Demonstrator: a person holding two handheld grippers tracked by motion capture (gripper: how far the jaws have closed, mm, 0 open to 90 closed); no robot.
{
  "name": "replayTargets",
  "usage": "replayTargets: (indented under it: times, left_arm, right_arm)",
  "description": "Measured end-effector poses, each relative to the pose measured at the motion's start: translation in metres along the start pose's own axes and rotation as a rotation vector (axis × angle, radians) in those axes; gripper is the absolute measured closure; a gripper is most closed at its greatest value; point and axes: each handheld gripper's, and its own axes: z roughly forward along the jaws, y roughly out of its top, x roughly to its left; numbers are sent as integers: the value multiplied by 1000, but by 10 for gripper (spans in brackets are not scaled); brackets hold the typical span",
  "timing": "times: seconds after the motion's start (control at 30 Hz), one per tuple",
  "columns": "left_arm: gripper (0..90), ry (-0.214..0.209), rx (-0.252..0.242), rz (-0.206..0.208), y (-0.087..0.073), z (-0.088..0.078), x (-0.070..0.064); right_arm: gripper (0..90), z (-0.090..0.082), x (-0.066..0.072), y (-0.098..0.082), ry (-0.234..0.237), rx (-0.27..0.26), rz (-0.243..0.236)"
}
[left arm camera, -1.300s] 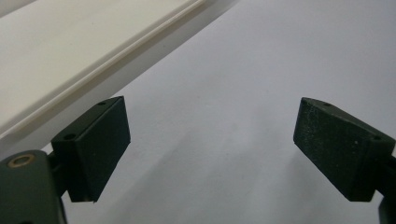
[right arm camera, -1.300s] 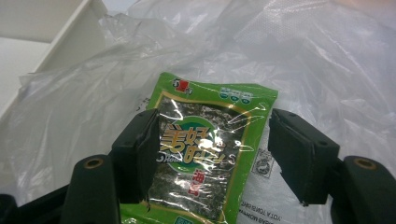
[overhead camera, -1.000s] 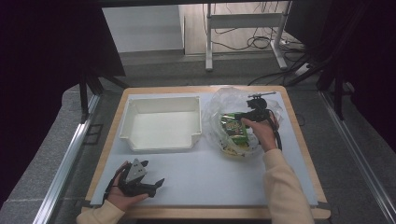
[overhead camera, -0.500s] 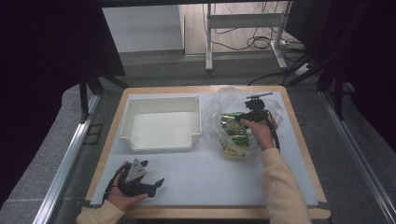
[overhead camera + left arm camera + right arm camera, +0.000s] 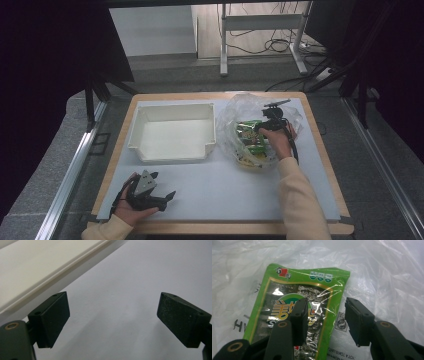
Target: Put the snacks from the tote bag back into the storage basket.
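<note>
Right claw (image 5: 325,321) narrowed astride green packet's (image 5: 297,307) edge

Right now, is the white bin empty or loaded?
Empty. The white bin shows only its bare floor; the green snack packets lie in the clear plastic bag beside it.

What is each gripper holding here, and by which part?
Nothing yet. The right gripper straddles the green packet's right edge, jaws closing, not pressing. The left gripper is open.
</note>
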Motion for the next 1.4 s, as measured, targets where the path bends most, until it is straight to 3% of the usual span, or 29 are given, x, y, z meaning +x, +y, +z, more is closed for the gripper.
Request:
replayTargets:
  times: [0.93, 1.2, 1.4]
  left_arm:
    - [113, 2, -10, -1, 0, -2, 0]
    - [113, 2, -10, 0, 0, -2, 0]
    - [113, 4, -11, 1, 0, -2, 0]
  right_arm:
    - [694, 13, -7, 5, -13, 106, 49]
    - [677, 17, -3, 5, -26, 153, 52]
    - [739, 19, 1, 5, -32, 175, 69]
